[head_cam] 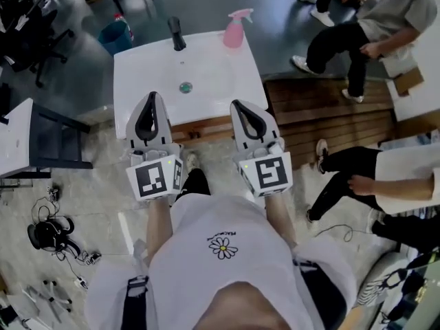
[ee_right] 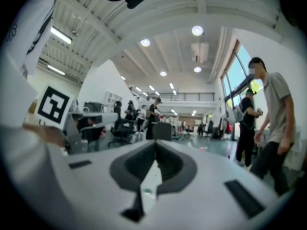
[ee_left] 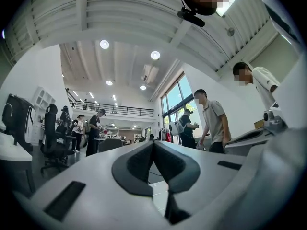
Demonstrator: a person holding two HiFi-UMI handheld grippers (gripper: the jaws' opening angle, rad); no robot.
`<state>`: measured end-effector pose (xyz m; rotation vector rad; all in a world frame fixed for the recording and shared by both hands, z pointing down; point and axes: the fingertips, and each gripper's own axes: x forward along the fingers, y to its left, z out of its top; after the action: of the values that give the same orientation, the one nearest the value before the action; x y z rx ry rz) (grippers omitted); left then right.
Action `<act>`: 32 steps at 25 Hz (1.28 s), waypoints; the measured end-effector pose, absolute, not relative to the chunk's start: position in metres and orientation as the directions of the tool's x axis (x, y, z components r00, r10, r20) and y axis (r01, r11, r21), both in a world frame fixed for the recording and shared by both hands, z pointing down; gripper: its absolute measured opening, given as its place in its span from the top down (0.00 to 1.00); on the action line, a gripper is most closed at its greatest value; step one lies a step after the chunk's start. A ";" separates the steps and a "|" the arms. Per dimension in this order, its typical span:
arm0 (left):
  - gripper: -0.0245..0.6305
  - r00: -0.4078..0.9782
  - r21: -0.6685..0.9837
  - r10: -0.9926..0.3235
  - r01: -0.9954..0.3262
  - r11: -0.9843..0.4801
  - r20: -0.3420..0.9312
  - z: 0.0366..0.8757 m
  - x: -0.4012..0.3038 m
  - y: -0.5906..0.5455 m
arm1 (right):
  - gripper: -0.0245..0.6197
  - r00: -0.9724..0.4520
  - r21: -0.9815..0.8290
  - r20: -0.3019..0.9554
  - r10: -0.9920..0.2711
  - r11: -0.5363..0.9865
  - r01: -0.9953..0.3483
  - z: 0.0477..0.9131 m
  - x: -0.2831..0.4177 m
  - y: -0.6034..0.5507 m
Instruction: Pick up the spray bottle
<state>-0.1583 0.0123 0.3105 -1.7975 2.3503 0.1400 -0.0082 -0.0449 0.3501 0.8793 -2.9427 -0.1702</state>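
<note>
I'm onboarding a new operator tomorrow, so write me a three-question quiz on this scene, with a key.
1. True or false: the left hand-held gripper holds the pink spray bottle.
2. Where does the bottle stand? A) on the floor; B) at the far right corner of the white sink top; C) between the two grippers.
3. Fill in: the jaws of the right hand-held gripper are ____.

Key: 1 false; 2 B; 3 shut.
</note>
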 end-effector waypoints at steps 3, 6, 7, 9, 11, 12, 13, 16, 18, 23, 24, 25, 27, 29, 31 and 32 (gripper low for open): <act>0.94 -0.250 -0.018 -0.948 -0.966 0.259 -0.197 0.309 -0.189 -0.009 | 0.92 -0.829 0.132 0.035 -0.558 0.825 -0.550 0.346 -0.038 -0.066; 0.94 -0.243 -0.012 -0.948 -0.968 0.251 -0.206 0.305 -0.218 -0.032 | 0.91 -0.821 0.130 0.041 -0.570 0.817 -0.561 0.342 -0.066 -0.088; 0.94 -0.241 -0.011 -0.948 -0.969 0.248 -0.208 0.303 -0.228 -0.039 | 0.92 -0.818 0.129 0.043 -0.574 0.815 -0.565 0.342 -0.075 -0.095; 0.94 -0.235 -0.009 -0.948 -0.970 0.243 -0.214 0.301 -0.246 -0.052 | 0.92 -0.813 0.132 0.045 -0.581 0.810 -0.571 0.339 -0.093 -0.108; 0.94 -0.233 -0.003 -0.947 -0.971 0.239 -0.220 0.298 -0.264 -0.065 | 0.92 -0.810 0.132 0.041 -0.585 0.807 -0.576 0.336 -0.110 -0.120; 0.94 -0.232 0.000 -0.947 -0.971 0.238 -0.222 0.298 -0.272 -0.071 | 0.91 -0.809 0.133 0.040 -0.587 0.805 -0.578 0.336 -0.118 -0.126; 0.94 -0.230 0.002 -0.947 -0.972 0.236 -0.223 0.298 -0.279 -0.077 | 0.92 -0.807 0.133 0.043 -0.589 0.804 -0.580 0.336 -0.123 -0.132; 0.94 -0.222 0.002 -0.950 -0.974 0.227 -0.219 0.299 -0.292 -0.090 | 0.92 -0.796 0.130 0.065 -0.601 0.796 -0.591 0.343 -0.136 -0.149; 0.94 -0.226 0.008 -0.949 -0.973 0.230 -0.218 0.300 -0.300 -0.095 | 0.92 -0.794 0.126 0.075 -0.603 0.796 -0.592 0.347 -0.144 -0.156; 0.94 -0.255 0.014 -0.948 -0.966 0.257 -0.193 0.309 -0.312 -0.104 | 0.92 -0.809 0.122 0.083 -0.582 0.811 -0.572 0.351 -0.158 -0.173; 0.94 -0.259 0.007 -0.946 -0.965 0.263 -0.192 0.308 -0.313 -0.106 | 0.91 -0.812 0.118 0.079 -0.578 0.814 -0.568 0.351 -0.161 -0.177; 0.94 -0.264 -0.001 -0.945 -0.963 0.269 -0.195 0.305 -0.314 -0.109 | 0.92 -0.816 0.113 0.073 -0.574 0.817 -0.565 0.350 -0.163 -0.182; 0.94 -0.274 -0.012 -0.940 -0.959 0.282 -0.204 0.301 -0.314 -0.113 | 0.92 -0.824 0.106 0.060 -0.564 0.824 -0.557 0.348 -0.166 -0.191; 0.94 -0.287 -0.020 -0.934 -0.954 0.298 -0.213 0.299 -0.314 -0.117 | 0.92 -0.834 0.108 0.049 -0.550 0.833 -0.543 0.347 -0.170 -0.198; 0.94 -0.301 -0.023 -0.928 -0.949 0.313 -0.220 0.298 -0.314 -0.120 | 0.91 -0.844 0.117 0.041 -0.535 0.841 -0.528 0.345 -0.174 -0.205; 0.94 -0.306 -0.022 -0.926 -0.948 0.319 -0.221 0.297 -0.314 -0.121 | 0.91 -0.848 0.121 0.039 -0.529 0.845 -0.522 0.344 -0.175 -0.207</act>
<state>-0.3136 -0.1207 0.2971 -1.7209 2.3878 0.1661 -0.1751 -0.2067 0.3444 0.8408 -2.9490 -0.1623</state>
